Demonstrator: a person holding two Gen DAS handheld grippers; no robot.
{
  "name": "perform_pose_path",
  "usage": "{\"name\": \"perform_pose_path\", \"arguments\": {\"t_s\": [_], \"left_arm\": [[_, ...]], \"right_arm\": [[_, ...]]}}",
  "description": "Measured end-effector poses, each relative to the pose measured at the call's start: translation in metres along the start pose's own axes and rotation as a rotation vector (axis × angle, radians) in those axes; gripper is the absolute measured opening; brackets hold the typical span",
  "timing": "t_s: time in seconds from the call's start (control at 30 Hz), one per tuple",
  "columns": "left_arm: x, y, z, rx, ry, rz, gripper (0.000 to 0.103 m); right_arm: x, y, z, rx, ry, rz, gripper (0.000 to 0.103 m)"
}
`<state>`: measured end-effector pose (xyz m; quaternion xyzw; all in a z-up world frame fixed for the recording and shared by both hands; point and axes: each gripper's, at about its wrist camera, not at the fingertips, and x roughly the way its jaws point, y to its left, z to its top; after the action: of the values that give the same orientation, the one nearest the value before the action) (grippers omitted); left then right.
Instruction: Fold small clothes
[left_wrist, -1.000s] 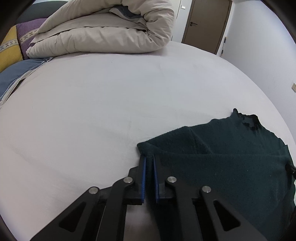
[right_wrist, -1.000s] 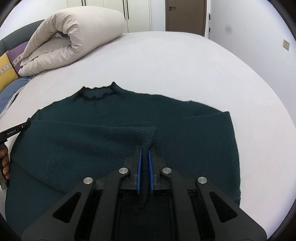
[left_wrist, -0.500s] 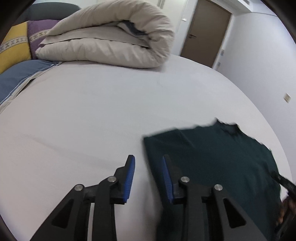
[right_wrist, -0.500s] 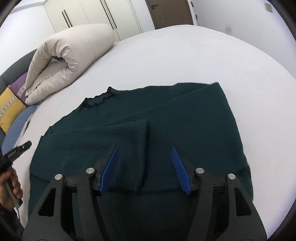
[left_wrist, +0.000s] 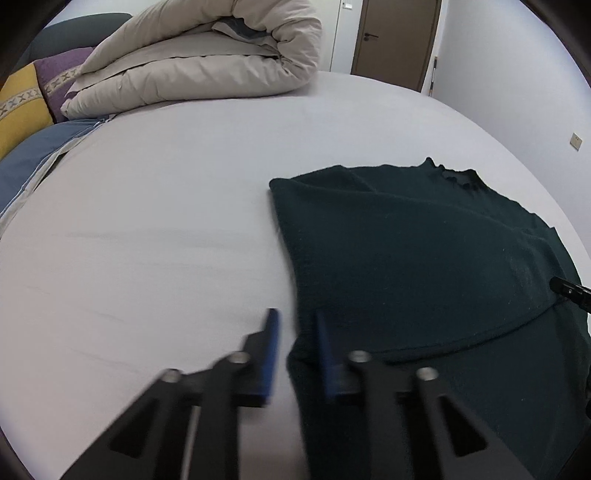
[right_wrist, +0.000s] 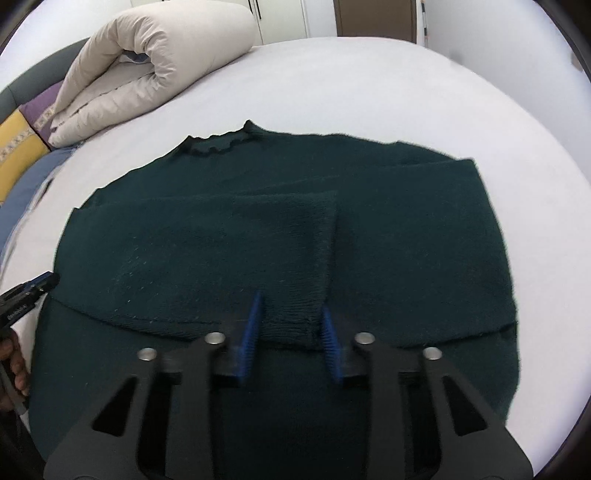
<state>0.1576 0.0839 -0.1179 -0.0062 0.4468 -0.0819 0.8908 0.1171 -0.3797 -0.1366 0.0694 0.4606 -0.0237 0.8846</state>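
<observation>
A dark green knitted sweater (right_wrist: 388, 236) lies flat on the white bed, collar (right_wrist: 218, 146) at the far side, with both sleeves folded across the body. It also shows in the left wrist view (left_wrist: 424, 251). My left gripper (left_wrist: 295, 325) is open and empty, over the sweater's left edge near the hem. My right gripper (right_wrist: 290, 312) is open and empty, just above the cuff of the folded sleeve (right_wrist: 291, 317). The left gripper's tip shows in the right wrist view (right_wrist: 33, 291).
A rolled beige duvet (left_wrist: 207, 62) lies at the head of the bed, with a yellow and purple pillow (left_wrist: 22, 107) and blue bedding (left_wrist: 33, 162) to the left. White sheet (left_wrist: 147, 229) stretches left of the sweater. A brown door (left_wrist: 395, 40) is behind.
Both grippers were shut on the sweater's sleeves a second ago. They have let go, opened and drawn back towards the hem. The sleeves now lie flat on the body.
</observation>
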Motion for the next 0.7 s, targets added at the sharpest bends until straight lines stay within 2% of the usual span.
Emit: {"name": "perform_pose_path", "arguments": {"t_s": [0.03,0.07,0.1,0.17,0.27,0.33,0.43,0.47,0.5,0.53,0.57,0.6,0.67,0.7], "left_arm": [[-0.001,0.001,0.0,-0.01,-0.004,0.014,0.004],[0.0,0.004,-0.002,-0.021,-0.002,0.055,0.001],[0.003,0.011,-0.005,-0.049,0.006,0.066,0.001],[0.009,0.023,-0.008,-0.111,0.022,0.018,0.001],[0.005,0.011,-0.003,-0.058,0.009,0.055,0.001],[-0.001,0.008,0.0,-0.077,-0.003,0.043,0.001],[-0.023,0.003,0.008,-0.08,-0.077,0.05,0.001],[-0.028,-0.001,0.01,-0.067,-0.098,0.056,0.004],[-0.032,-0.009,0.013,-0.042,-0.114,0.052,0.013],[-0.033,-0.014,0.016,-0.018,-0.117,0.053,0.029],[-0.031,-0.021,0.017,0.015,-0.113,0.065,0.039],[-0.027,-0.029,0.016,0.051,-0.107,0.084,0.048],[-0.009,-0.037,0.011,0.099,-0.066,0.124,0.047],[0.005,-0.036,0.007,0.107,-0.013,0.138,0.044]], "right_arm": [[-0.001,-0.001,0.002,0.006,-0.006,-0.004,0.012],[-0.003,-0.001,0.004,0.011,-0.012,-0.007,0.011],[-0.004,-0.002,0.004,0.012,-0.016,-0.011,0.011],[0.003,-0.002,0.003,0.006,0.004,-0.012,0.011],[0.01,-0.006,0.001,0.016,0.005,0.0,0.012],[0.006,-0.009,0.001,0.038,0.003,0.018,0.014],[-0.009,-0.016,0.001,0.07,-0.023,0.035,0.016],[-0.012,-0.017,0.003,0.076,-0.041,0.039,0.02],[-0.017,-0.018,0.004,0.083,-0.059,0.045,0.025],[-0.02,-0.019,0.005,0.091,-0.075,0.053,0.037],[-0.021,-0.018,0.006,0.099,-0.083,0.059,0.051],[-0.019,-0.016,0.006,0.099,-0.081,0.063,0.055],[-0.012,-0.006,0.006,0.043,-0.057,0.05,0.056],[-0.003,0.0,0.005,0.004,-0.03,0.025,0.052]]}}
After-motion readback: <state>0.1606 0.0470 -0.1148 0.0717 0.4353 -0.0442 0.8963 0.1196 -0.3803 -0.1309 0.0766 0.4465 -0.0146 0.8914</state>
